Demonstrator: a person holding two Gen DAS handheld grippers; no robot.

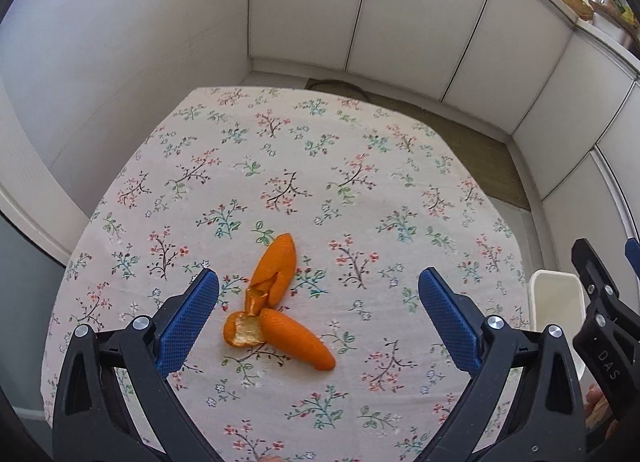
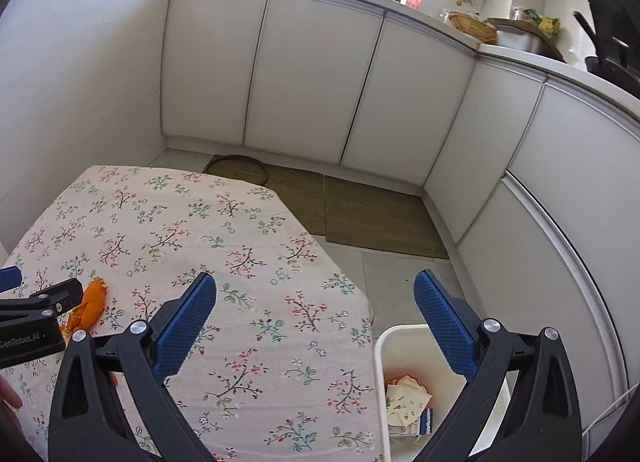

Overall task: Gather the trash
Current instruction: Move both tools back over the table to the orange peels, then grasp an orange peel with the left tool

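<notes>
An orange peel (image 1: 276,302) in several joined pieces lies on the floral tablecloth (image 1: 320,165). My left gripper (image 1: 318,294) is open and empty, hovering above the cloth with the peel between its fingers, nearer the left one. My right gripper (image 2: 314,298) is open and empty, over the table's right edge and the white trash bin (image 2: 400,342) on the floor. The bin holds crumpled paper and wrappers (image 2: 406,402). The peel (image 2: 90,304) shows at the left of the right wrist view, partly hidden by the left gripper. The bin's rim (image 1: 554,282) and the right gripper (image 1: 604,302) show at the right of the left wrist view.
White cabinets (image 2: 312,81) line the back and right, with a cluttered counter (image 2: 516,37) on top. Woven mats (image 2: 376,217) lie on the floor beyond the table. A white wall (image 1: 100,61) stands close to the table's left side.
</notes>
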